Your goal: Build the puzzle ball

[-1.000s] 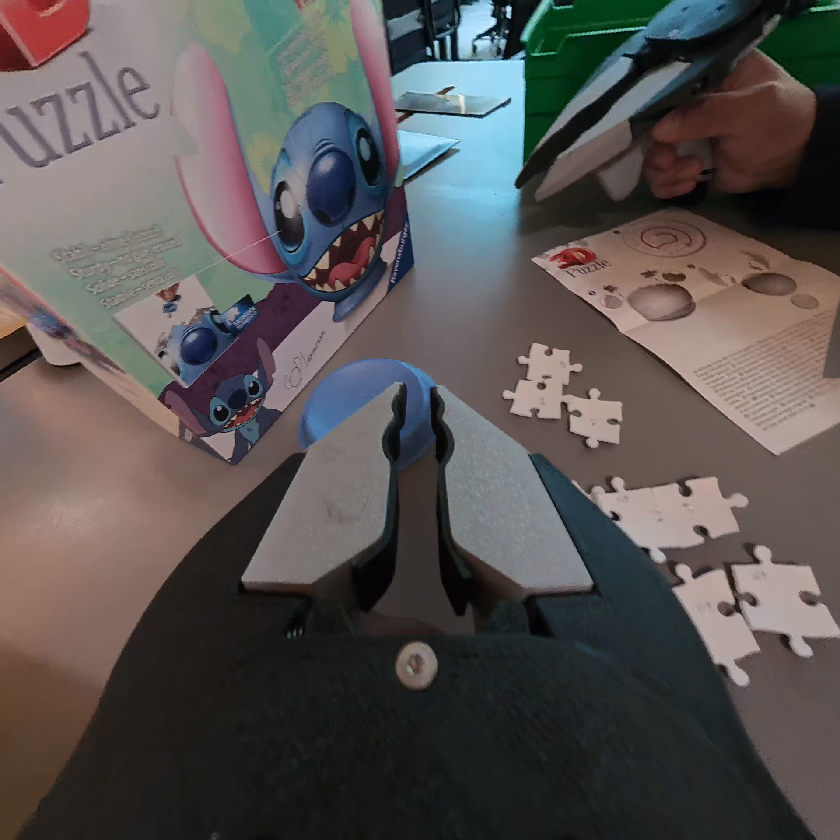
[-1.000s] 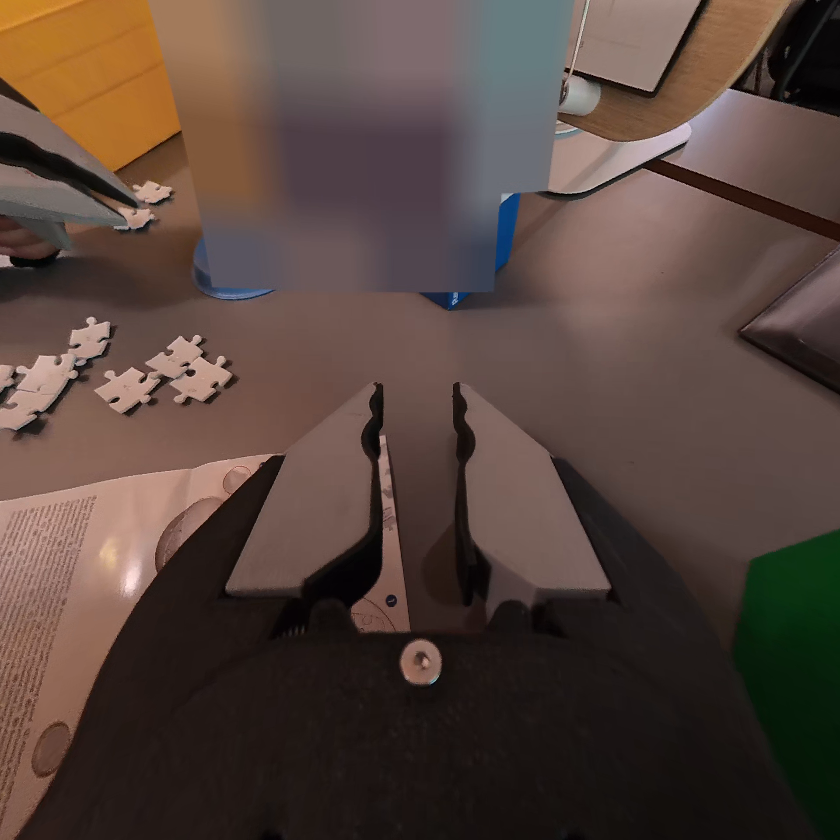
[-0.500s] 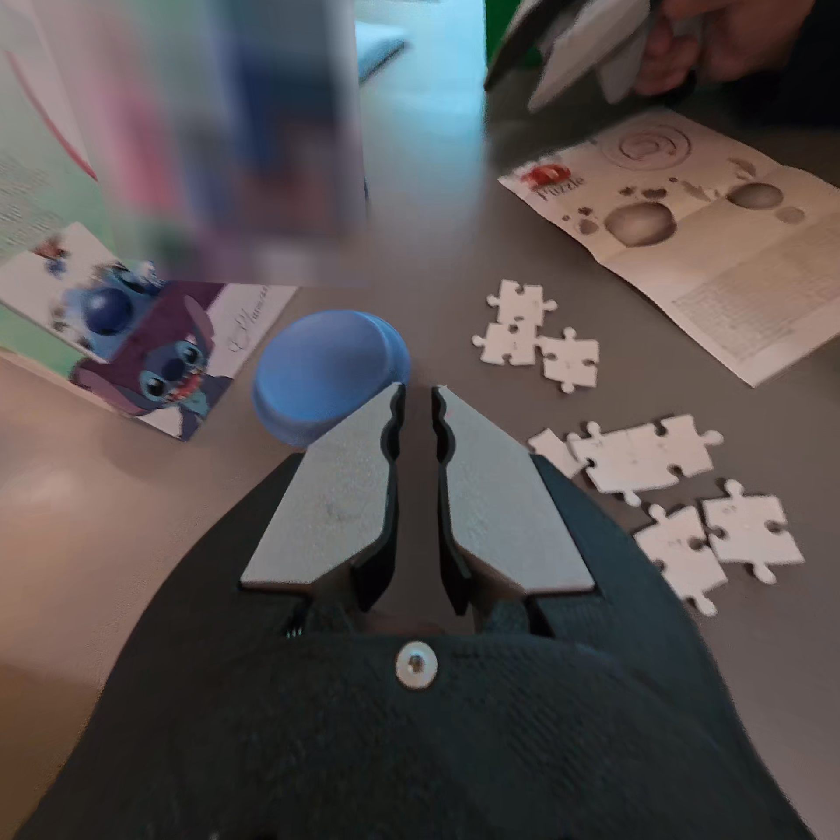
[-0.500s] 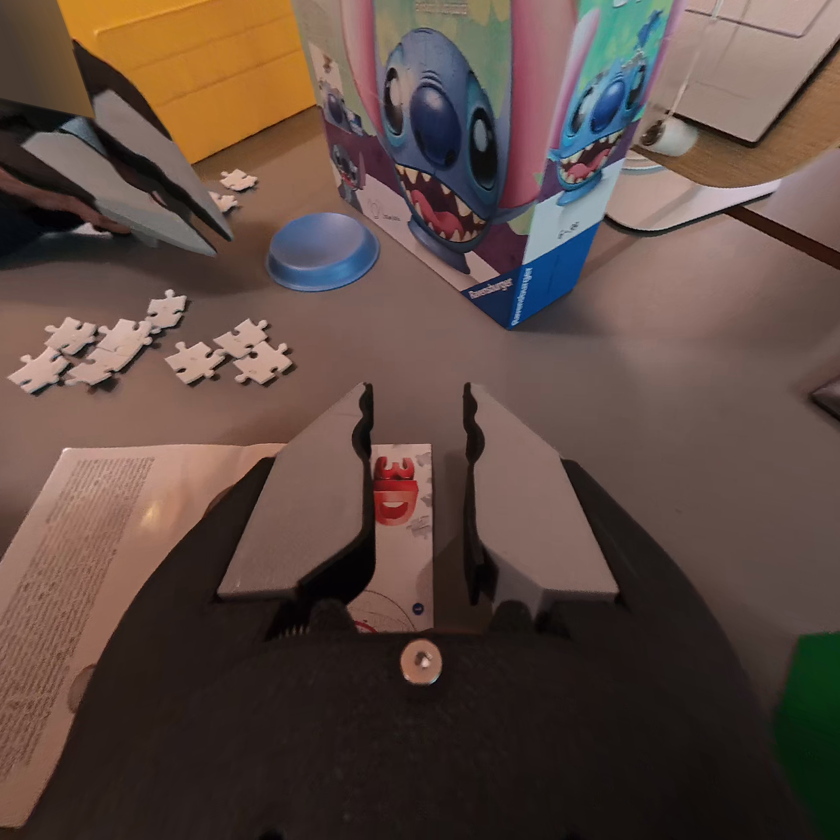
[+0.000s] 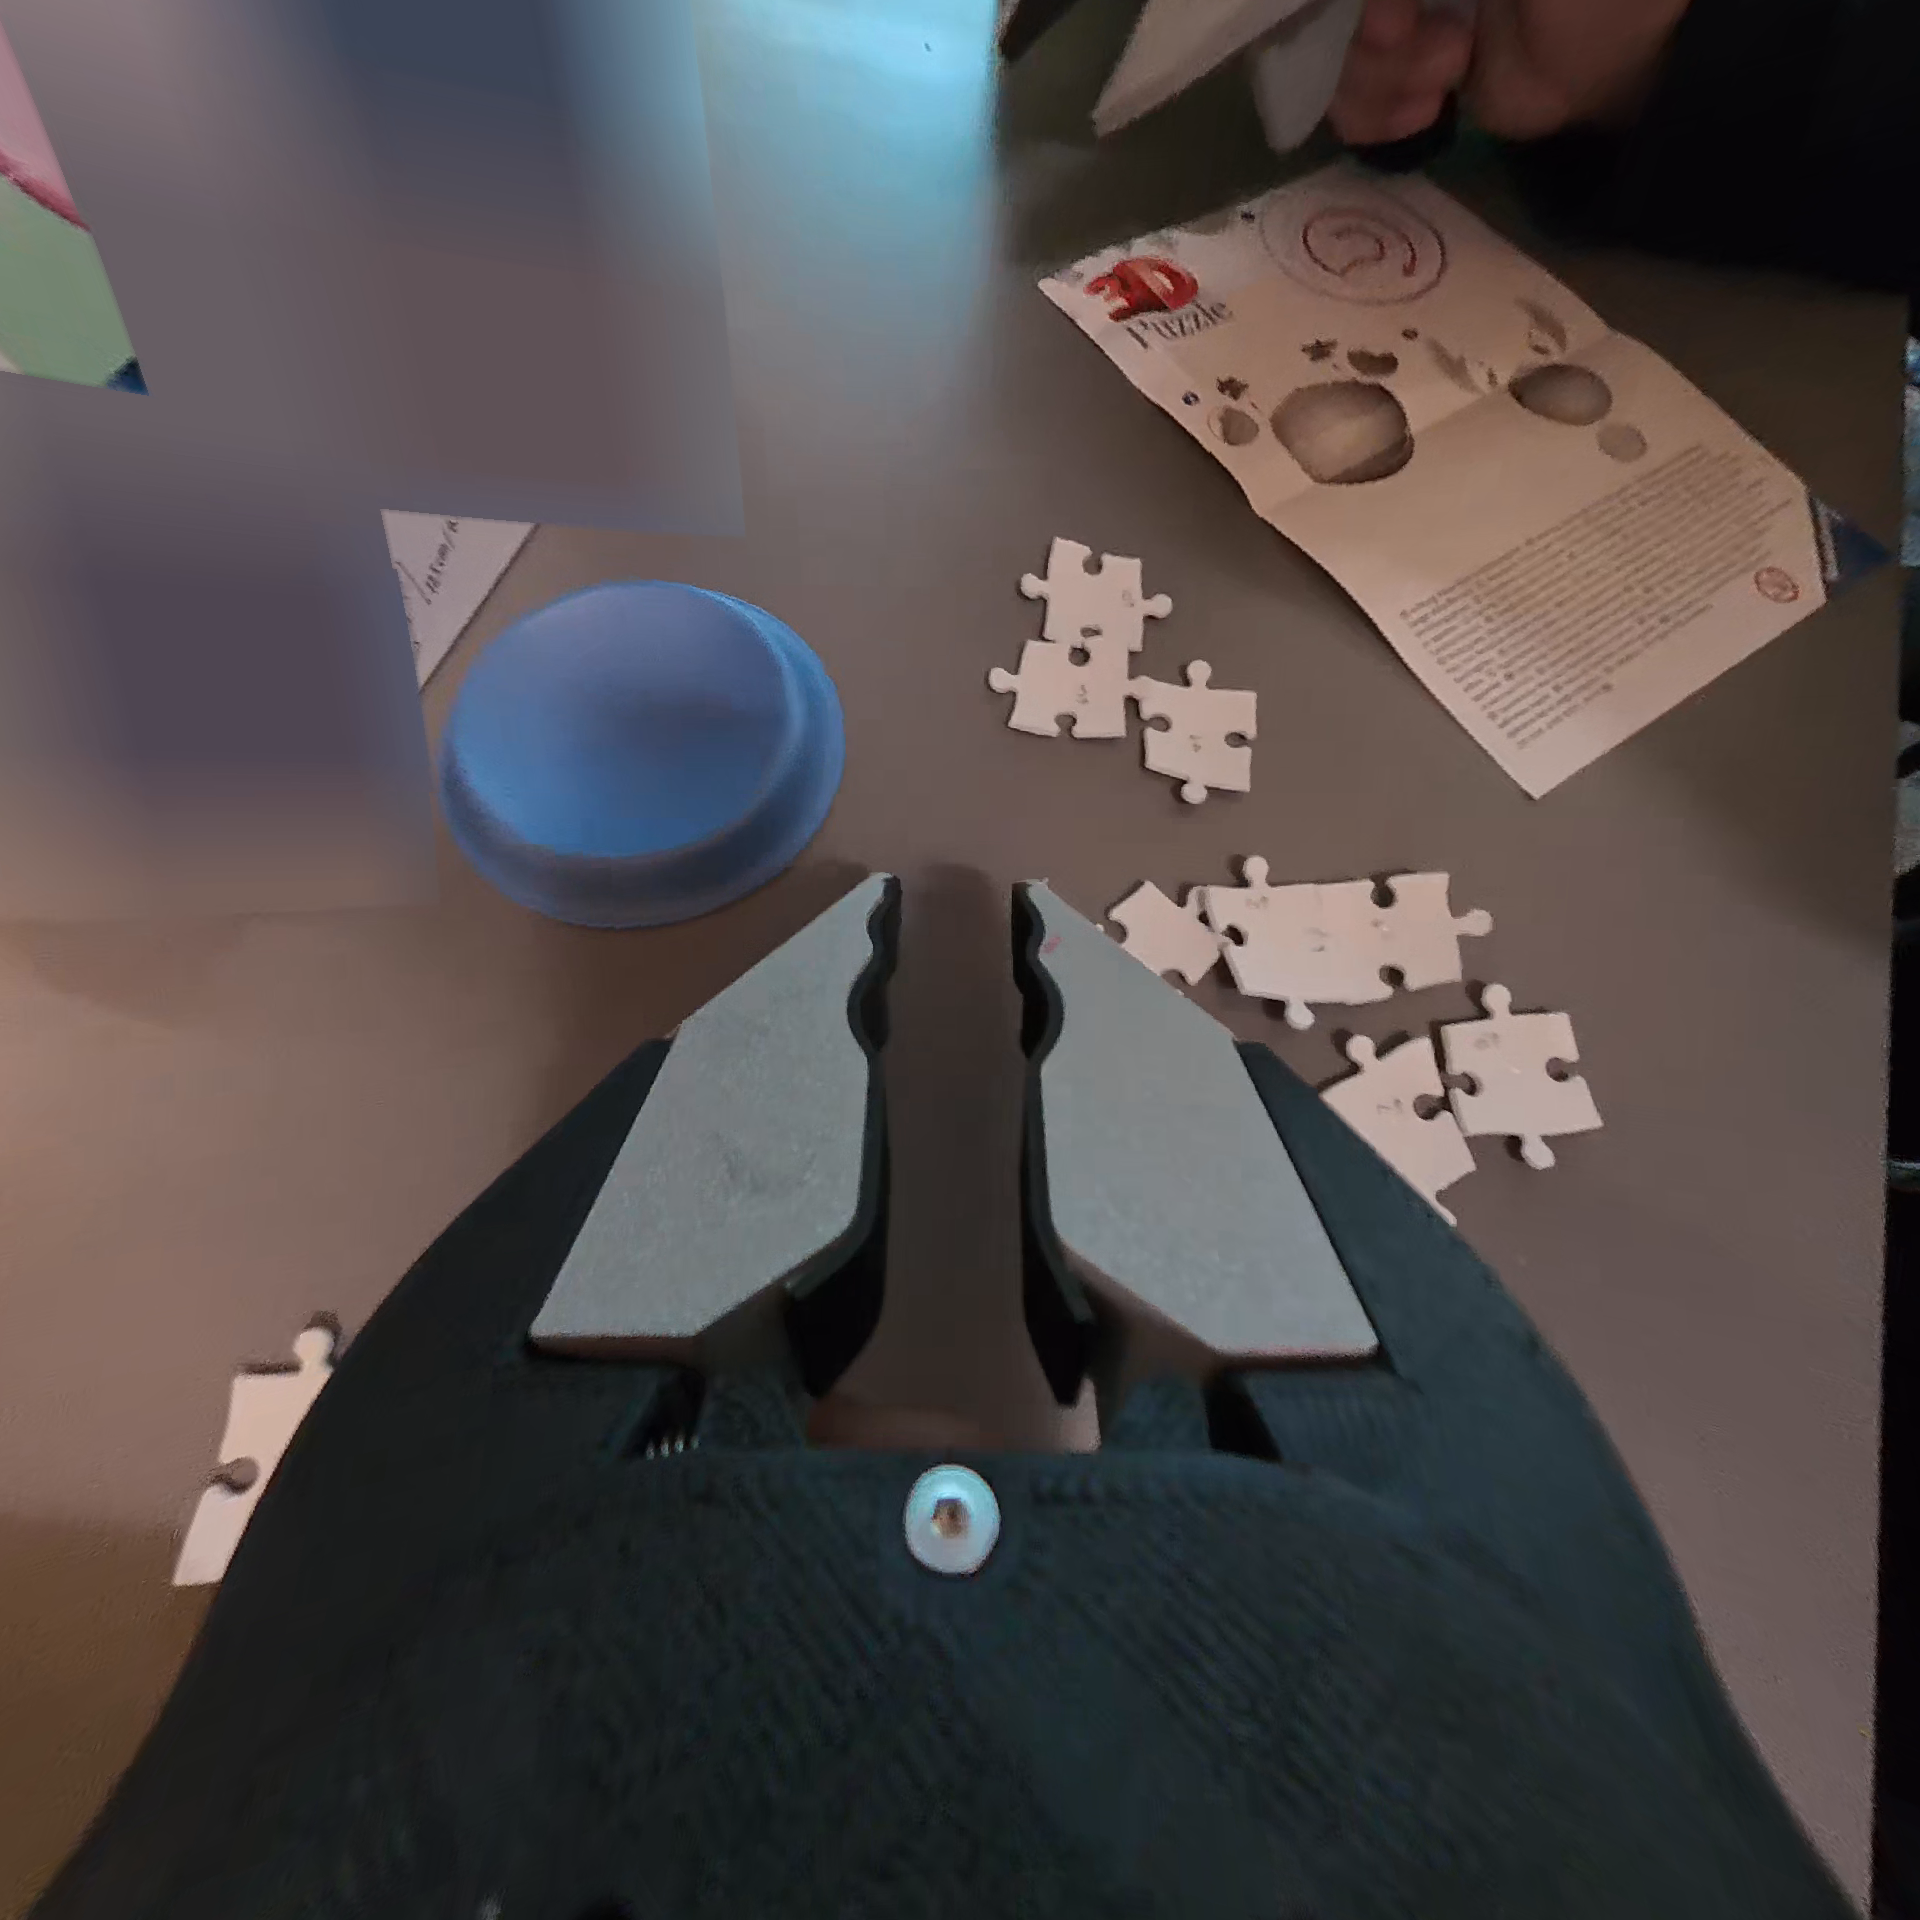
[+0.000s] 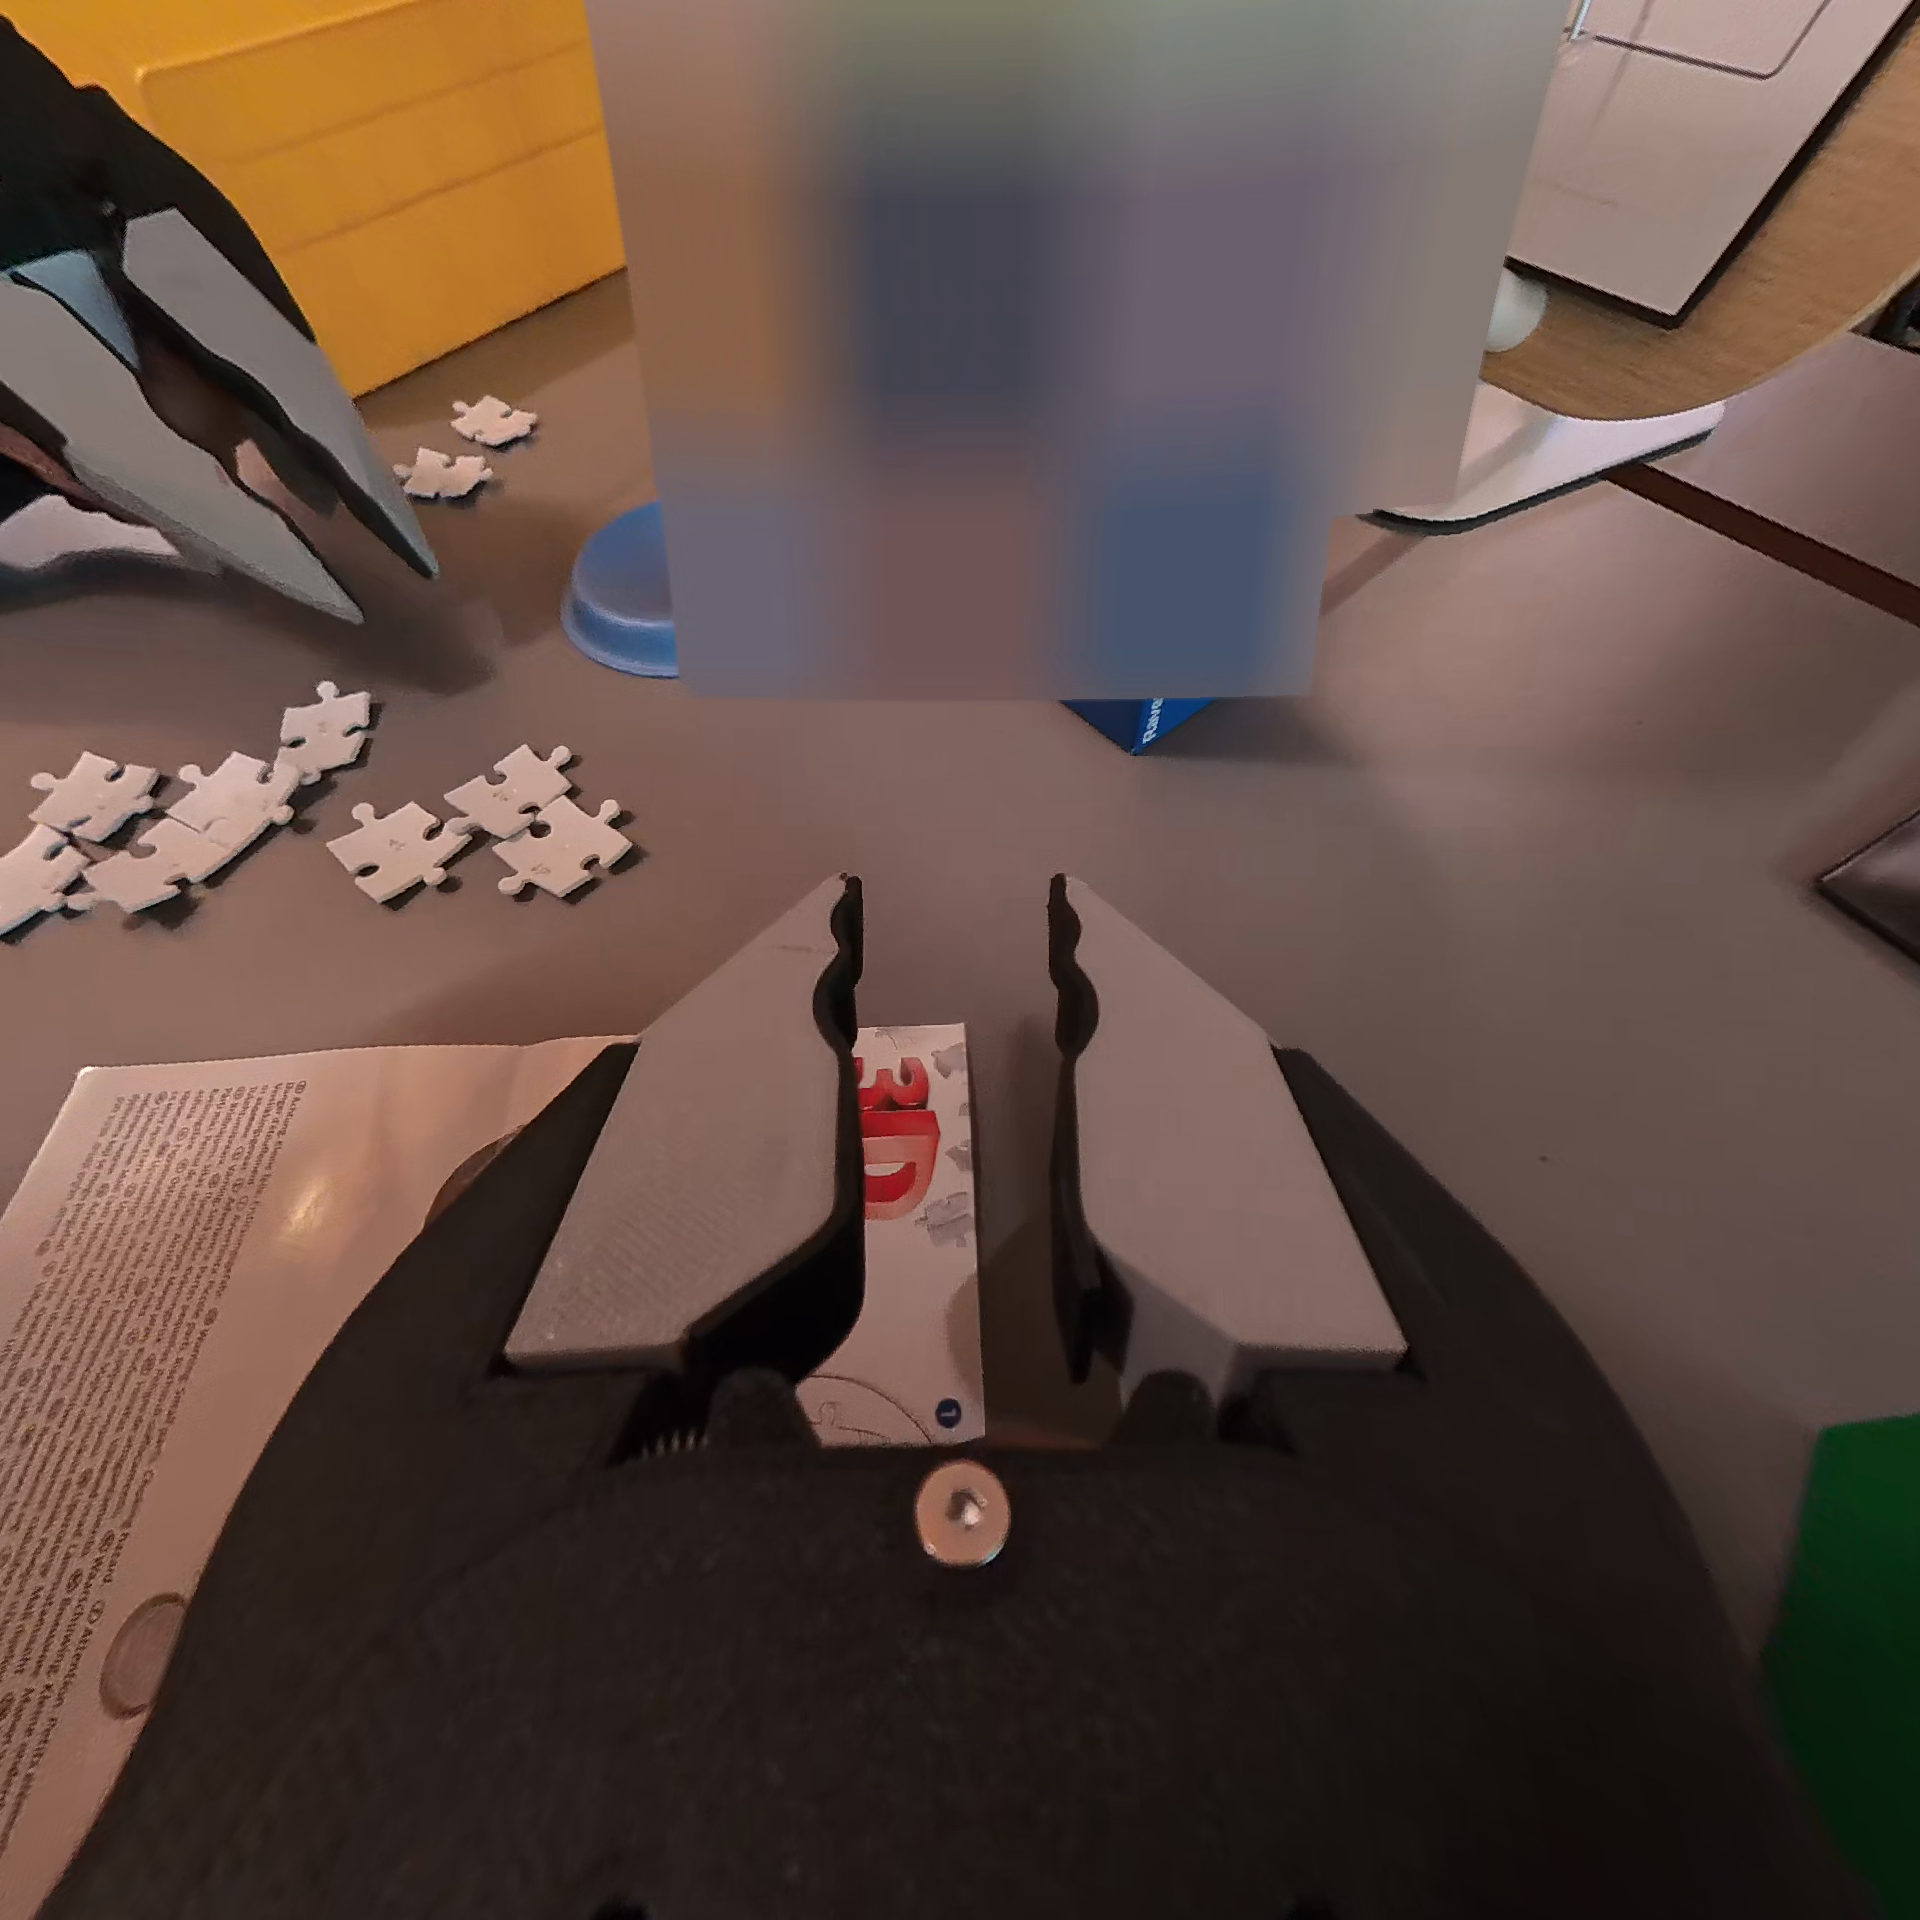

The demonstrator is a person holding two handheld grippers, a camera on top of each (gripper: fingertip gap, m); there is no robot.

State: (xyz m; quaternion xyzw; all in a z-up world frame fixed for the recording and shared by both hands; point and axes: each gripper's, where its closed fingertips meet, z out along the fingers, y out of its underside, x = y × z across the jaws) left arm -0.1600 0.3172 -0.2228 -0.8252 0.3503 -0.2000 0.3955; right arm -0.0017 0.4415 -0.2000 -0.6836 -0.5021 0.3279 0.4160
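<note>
Several white puzzle pieces lie face-down on the grey table: a joined cluster (image 5: 1122,665), a strip (image 5: 1330,935), a pair (image 5: 1455,1091) and one piece at the left (image 5: 249,1455). They also show in the right wrist view (image 6: 395,842). A blue dome-shaped stand (image 5: 634,758) sits just ahead-left of my left gripper (image 5: 956,894), which is narrowly open and empty above the table. My right gripper (image 6: 954,883) is open and empty over a corner of the instruction sheet (image 6: 208,1247). The left gripper (image 6: 395,592) shows far left in the right wrist view.
The puzzle box stands behind the stand, mostly blurred out; its blue corner (image 6: 1143,717) shows. The instruction sheet (image 5: 1455,468) lies at the right. A yellow crate (image 6: 395,156) is at the back, a green crate (image 6: 1849,1662) near right, and a dark flat object (image 6: 1881,894) at the right edge. The tips of one gripper are about 20 cm away from the tips of the other.
The left gripper has tilted down over the table, bringing the stand and pieces into fuller view, and its jaws have parted slightly. The right gripper's jaws have opened wider over the sheet.
</note>
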